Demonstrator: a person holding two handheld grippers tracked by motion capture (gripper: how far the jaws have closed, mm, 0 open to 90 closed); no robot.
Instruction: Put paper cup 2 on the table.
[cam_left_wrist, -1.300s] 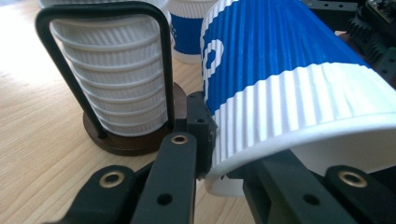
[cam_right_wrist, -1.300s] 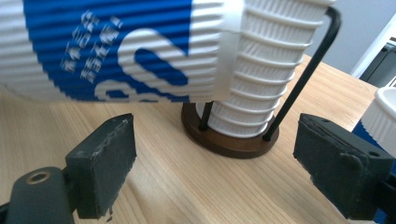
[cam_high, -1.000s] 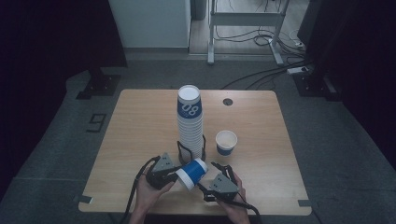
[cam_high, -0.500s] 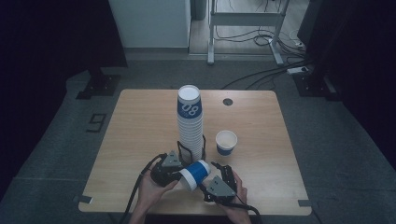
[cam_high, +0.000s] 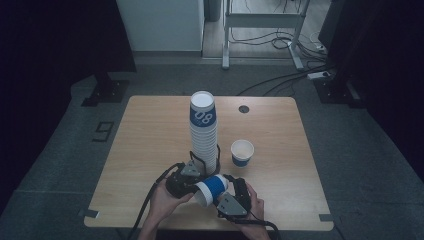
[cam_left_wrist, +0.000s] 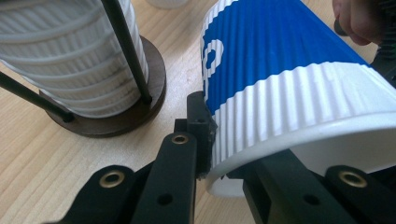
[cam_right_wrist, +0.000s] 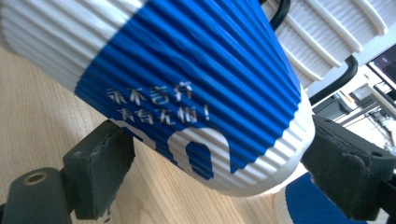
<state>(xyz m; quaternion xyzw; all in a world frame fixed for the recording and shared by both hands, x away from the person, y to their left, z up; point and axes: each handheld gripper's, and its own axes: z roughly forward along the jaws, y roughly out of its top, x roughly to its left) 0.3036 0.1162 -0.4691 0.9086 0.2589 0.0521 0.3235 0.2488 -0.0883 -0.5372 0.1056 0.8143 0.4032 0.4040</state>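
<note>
A blue-and-white ribbed paper cup (cam_high: 212, 187) lies on its side just above the table's front edge, held between both grippers. My left gripper (cam_high: 197, 189) is shut on its rim (cam_left_wrist: 261, 154), one jaw outside the wall and one inside the mouth (cam_left_wrist: 224, 154). My right gripper (cam_high: 223, 189) has the cup's narrow bottom end (cam_right_wrist: 187, 84) between its jaws (cam_right_wrist: 224, 156). Those jaws have just been opening a little, but both pads (cam_right_wrist: 100, 154) still touch the cup.
A tall stack of cups (cam_high: 204, 130) stands in a wire holder on a round dark base (cam_left_wrist: 140, 102) just behind the held cup. A single upright cup (cam_high: 242, 152) sits to the stack's right. The wooden table (cam_high: 150, 150) has a small round hole (cam_high: 243, 109) at the back.
The left gripper and the cup have shifted slightly to the right. The right hand has stayed in place.
</note>
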